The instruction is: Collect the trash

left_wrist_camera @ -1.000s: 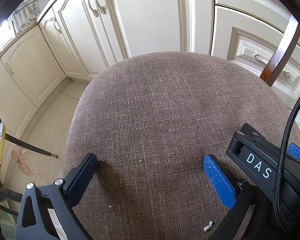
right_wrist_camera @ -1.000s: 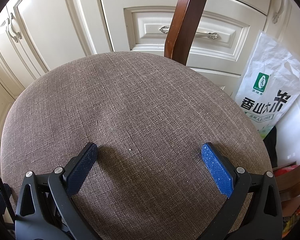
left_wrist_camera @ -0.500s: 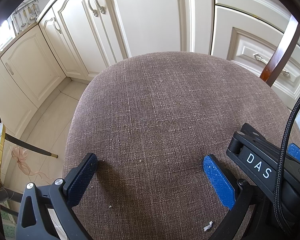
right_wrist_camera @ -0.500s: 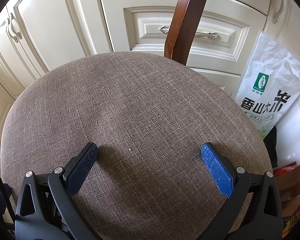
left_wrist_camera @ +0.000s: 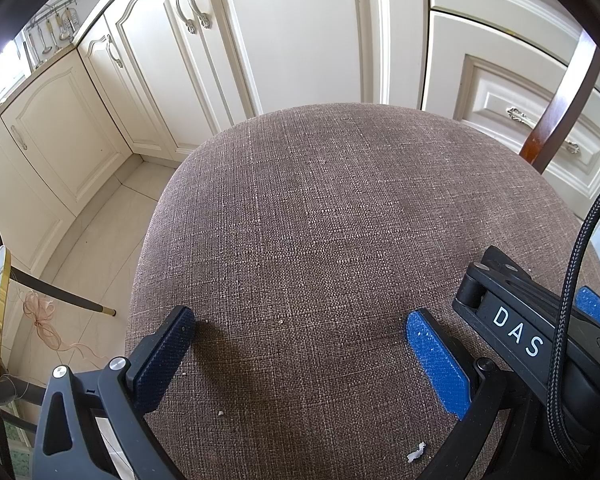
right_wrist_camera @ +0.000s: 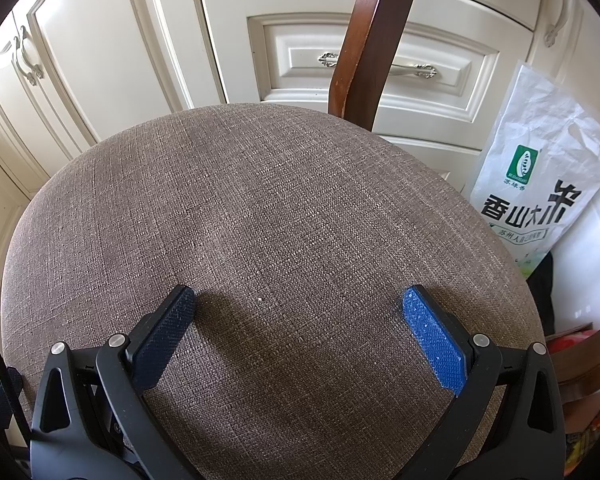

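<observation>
My left claw [left_wrist_camera: 300,320] hangs released over the near edge of the brown fabric chair seat [left_wrist_camera: 340,208], grasping nothing. A white paper scrap [left_wrist_camera: 416,451] lies on the seat at that near edge, toward my left claw's right finger, with tiny crumbs [left_wrist_camera: 220,413] scattered nearby. My right claw [right_wrist_camera: 300,300] is also spread wide and bare above the seat. A printed plastic bag [right_wrist_camera: 540,184] leans against the cream cabinets [right_wrist_camera: 380,60] beyond the seat's right edge.

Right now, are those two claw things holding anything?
No. The left gripper and right gripper are both open and empty above the chair seat.
</observation>
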### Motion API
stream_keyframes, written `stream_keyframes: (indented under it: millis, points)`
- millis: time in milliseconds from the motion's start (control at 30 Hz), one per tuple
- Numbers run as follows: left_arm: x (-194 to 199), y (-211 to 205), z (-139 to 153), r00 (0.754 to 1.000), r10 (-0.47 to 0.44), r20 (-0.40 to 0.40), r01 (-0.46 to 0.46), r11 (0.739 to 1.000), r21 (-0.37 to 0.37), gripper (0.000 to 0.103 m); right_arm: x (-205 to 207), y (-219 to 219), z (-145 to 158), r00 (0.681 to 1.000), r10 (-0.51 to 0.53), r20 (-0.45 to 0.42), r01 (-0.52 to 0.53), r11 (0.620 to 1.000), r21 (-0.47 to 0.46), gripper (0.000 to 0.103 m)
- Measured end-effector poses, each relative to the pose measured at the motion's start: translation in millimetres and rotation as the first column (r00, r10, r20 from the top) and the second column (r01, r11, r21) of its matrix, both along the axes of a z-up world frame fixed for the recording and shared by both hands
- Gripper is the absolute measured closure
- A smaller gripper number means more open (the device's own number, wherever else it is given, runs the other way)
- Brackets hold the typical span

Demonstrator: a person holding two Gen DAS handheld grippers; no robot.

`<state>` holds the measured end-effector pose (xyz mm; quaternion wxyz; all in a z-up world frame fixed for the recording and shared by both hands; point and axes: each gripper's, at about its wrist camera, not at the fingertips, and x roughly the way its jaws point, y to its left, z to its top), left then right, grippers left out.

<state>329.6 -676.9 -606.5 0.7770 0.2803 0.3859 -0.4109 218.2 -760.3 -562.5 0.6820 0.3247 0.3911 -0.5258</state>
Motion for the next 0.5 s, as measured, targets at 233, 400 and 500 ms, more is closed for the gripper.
stream_keyframes:
  millis: [233, 400, 500]
  points:
    - [-0.9, -0.5, -0.6, 1.0, 0.003, 0.001, -0.003, 1.0, 0.001, 0.0, 0.2, -0.2, 0.0, 1.0, 0.0, 0.0, 0.0, 1.0, 0.0, 0.0]
    - [-0.8, 0.4, 0.2, 1.0, 0.004, 0.002, -0.004, 1.0, 0.001, 0.0, 0.3, -0.2, 0.0, 1.0, 0.0, 0.0, 0.0, 1.0, 0.0, 0.0]
    - [-1.9, -1.2, -1.4, 1.0, 0.005, 0.002, -0.005, 1.0, 0.001, 0.0, 0.4, -0.3, 0.0, 1.0, 0.0, 0.0, 0.0, 1.0, 0.0, 0.0]
